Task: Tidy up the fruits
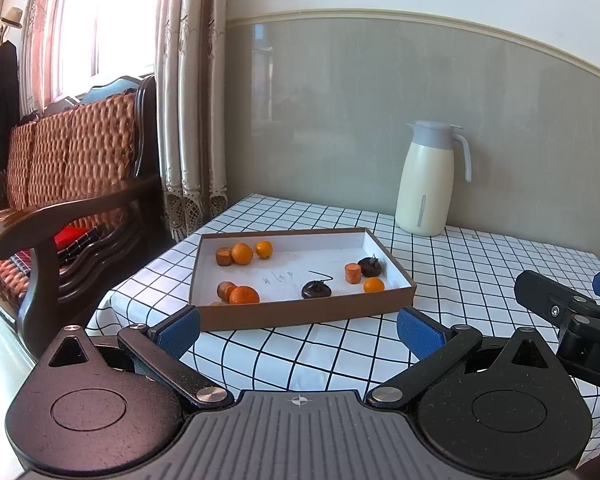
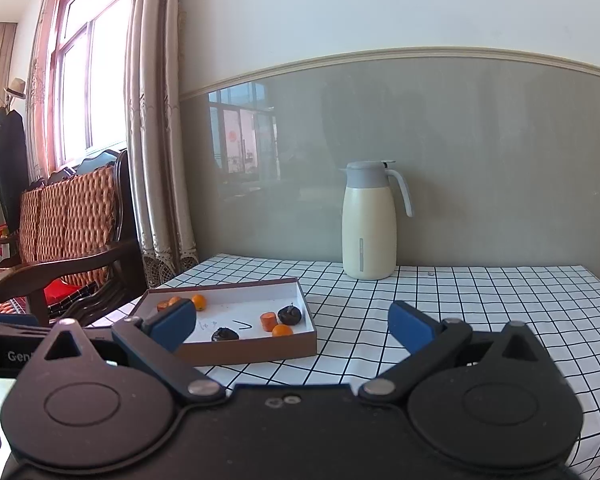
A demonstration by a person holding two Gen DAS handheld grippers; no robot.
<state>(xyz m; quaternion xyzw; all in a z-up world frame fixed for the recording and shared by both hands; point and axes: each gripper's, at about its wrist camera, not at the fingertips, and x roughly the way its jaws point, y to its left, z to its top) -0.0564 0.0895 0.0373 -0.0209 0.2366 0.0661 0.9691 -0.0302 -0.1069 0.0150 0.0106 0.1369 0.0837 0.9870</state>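
Note:
A shallow brown box (image 1: pixel 300 318) with a white inside sits on the checked table. In it lie small oranges (image 1: pixel 242 253), orange cut pieces (image 1: pixel 353 273) and two dark fruits (image 1: pixel 317 290). My left gripper (image 1: pixel 298 334) is open and empty, just in front of the box's near wall. The box also shows in the right wrist view (image 2: pixel 256 350), left of centre, with a dark fruit (image 2: pixel 290 315) and an orange (image 2: pixel 282 331) near its right end. My right gripper (image 2: pixel 292 326) is open and empty, to the right of the box. It also shows in the left wrist view (image 1: pixel 560 304).
A cream thermos jug (image 1: pixel 426 180) with a grey lid stands at the back of the table by the wall. A wooden sofa (image 1: pixel 60 200) with woven cushions stands left of the table, beside curtains (image 1: pixel 180 100). The table's left edge runs close to the box.

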